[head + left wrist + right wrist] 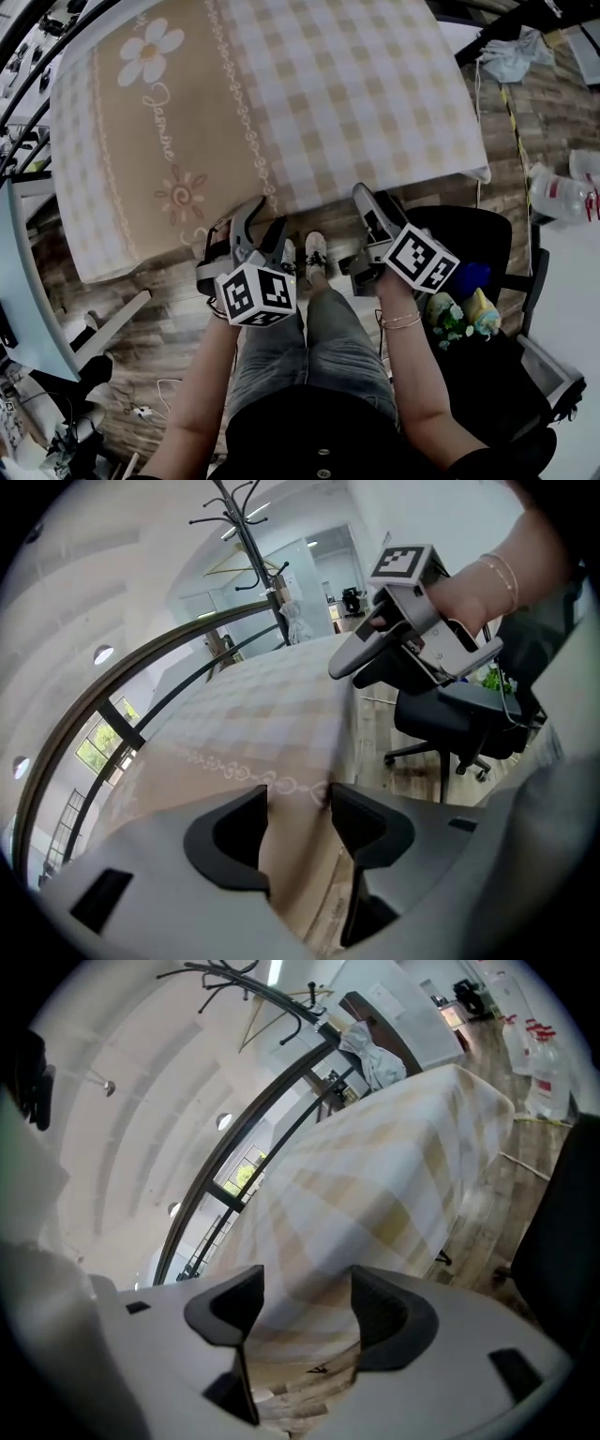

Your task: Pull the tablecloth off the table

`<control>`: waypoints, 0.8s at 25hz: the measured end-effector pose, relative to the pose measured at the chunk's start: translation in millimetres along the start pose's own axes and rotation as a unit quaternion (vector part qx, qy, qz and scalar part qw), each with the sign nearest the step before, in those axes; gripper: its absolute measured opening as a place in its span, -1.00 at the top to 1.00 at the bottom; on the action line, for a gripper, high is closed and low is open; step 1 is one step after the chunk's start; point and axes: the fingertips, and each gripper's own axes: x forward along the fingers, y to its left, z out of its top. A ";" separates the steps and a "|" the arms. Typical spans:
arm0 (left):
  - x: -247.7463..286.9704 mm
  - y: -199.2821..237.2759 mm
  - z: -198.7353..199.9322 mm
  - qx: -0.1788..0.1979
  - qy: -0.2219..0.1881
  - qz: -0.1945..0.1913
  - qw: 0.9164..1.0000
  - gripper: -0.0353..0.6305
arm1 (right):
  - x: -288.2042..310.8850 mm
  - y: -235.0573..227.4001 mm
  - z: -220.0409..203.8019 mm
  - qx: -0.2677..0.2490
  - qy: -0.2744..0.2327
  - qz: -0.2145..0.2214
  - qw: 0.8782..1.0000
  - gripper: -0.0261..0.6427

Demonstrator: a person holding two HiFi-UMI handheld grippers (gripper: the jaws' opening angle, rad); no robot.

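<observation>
A beige-and-white checked tablecloth with flower prints covers the table, and its near hem hangs in front of me. In the head view my left gripper sits at that hem near the chain-pattern stripe, and my right gripper is at the hem further right. In the left gripper view the jaws of the left gripper stand apart, with the cloth edge showing in the gap, not pinched. In the right gripper view the right gripper is likewise open, with the draped cloth just beyond the pads.
A black office chair stands close on my right with small plush toys on it. Plastic bottles lie on the wooden floor at far right. My shoe is under the hem. A dark railing runs along the left.
</observation>
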 end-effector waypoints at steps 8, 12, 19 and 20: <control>1.6 -0.6 0.2 0.020 0.009 0.011 1.000 0.24 | 7.8 -5.8 -1.5 -0.002 -0.004 -0.004 1.000 0.14; 1.1 -2.5 0.7 0.029 0.014 0.016 0.999 0.30 | 6.5 -6.1 -1.8 0.003 -0.007 -0.003 1.000 0.14; -4.8 2.8 5.4 0.006 0.011 0.024 1.000 0.58 | 2.7 9.9 -4.9 -0.020 -0.007 0.002 1.000 0.49; -5.8 4.2 6.6 0.005 0.011 0.026 1.000 0.64 | 2.9 14.6 -5.5 -0.028 -0.005 0.006 1.000 0.59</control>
